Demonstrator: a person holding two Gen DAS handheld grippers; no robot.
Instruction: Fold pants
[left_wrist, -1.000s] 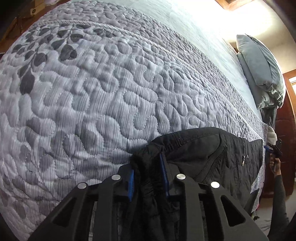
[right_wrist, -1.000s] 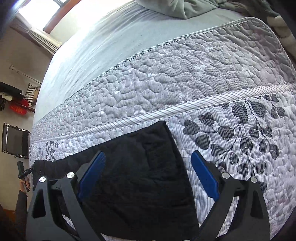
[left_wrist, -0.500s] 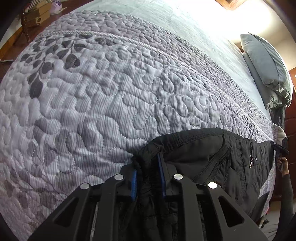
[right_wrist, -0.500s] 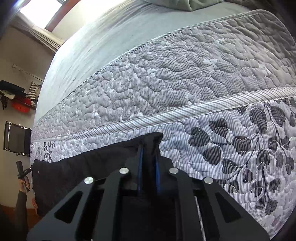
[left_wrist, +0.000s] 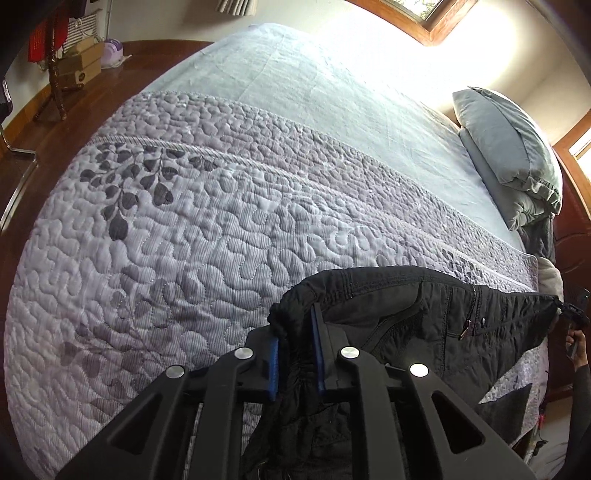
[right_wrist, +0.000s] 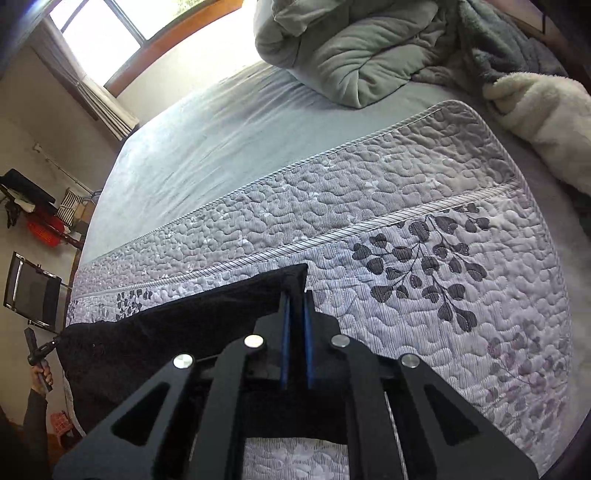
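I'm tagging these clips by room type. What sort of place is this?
A bedroom in a home, most likely. A wide bed with a quilted bedspread fills both views, a grey pillow and a bundled comforter lie at its head, and a wood-framed window lights it.

In the left wrist view the black pants (left_wrist: 424, 317) run under the left tool (left_wrist: 295, 332), so the cloth between its blue pads and below is hidden, and the legs drop past the bottom edge. The far right tool (left_wrist: 574, 314) is too small to read. In the right wrist view the right tool (right_wrist: 295, 295) covers the pinched hem, and the bed (right_wrist: 406, 206) is cut off all round.
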